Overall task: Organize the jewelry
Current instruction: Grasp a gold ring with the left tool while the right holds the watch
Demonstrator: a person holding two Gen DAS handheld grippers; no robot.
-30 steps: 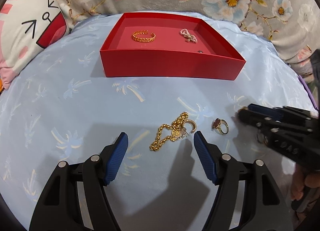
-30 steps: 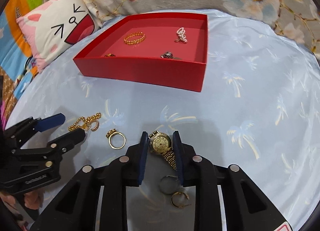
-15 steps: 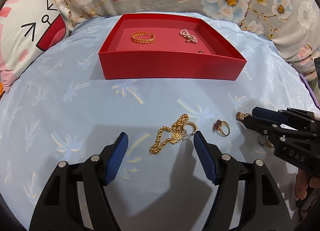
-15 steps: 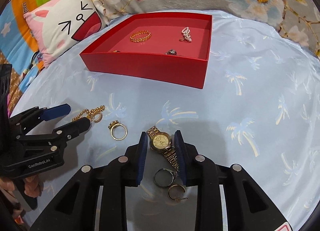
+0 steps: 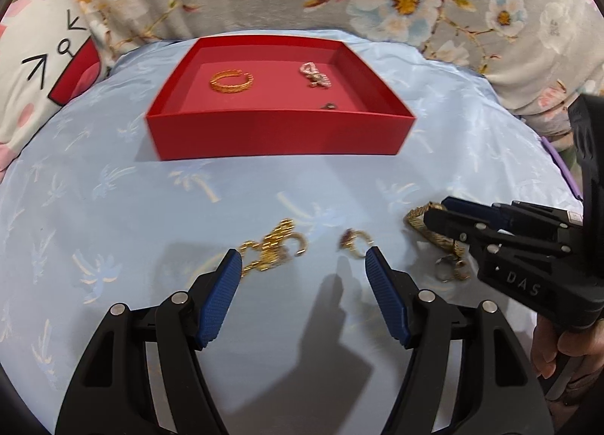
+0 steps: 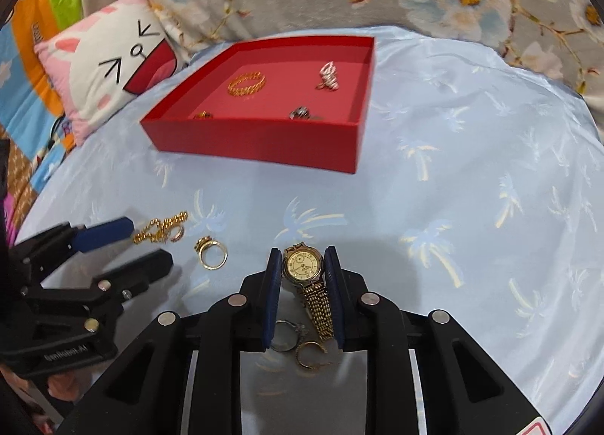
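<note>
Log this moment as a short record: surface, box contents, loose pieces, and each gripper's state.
surface: light blue cloth printed with palm trees
box: red box, open top, holding a gold bangle, a sparkly brooch-like piece and two small items by its near wall
loose pieces: gold chain, gold ring, two small hoops
right gripper: jaws just closing, pads against the gold watch
left gripper: open, nothing gripped, chain and ring just ahead of its pads
</note>
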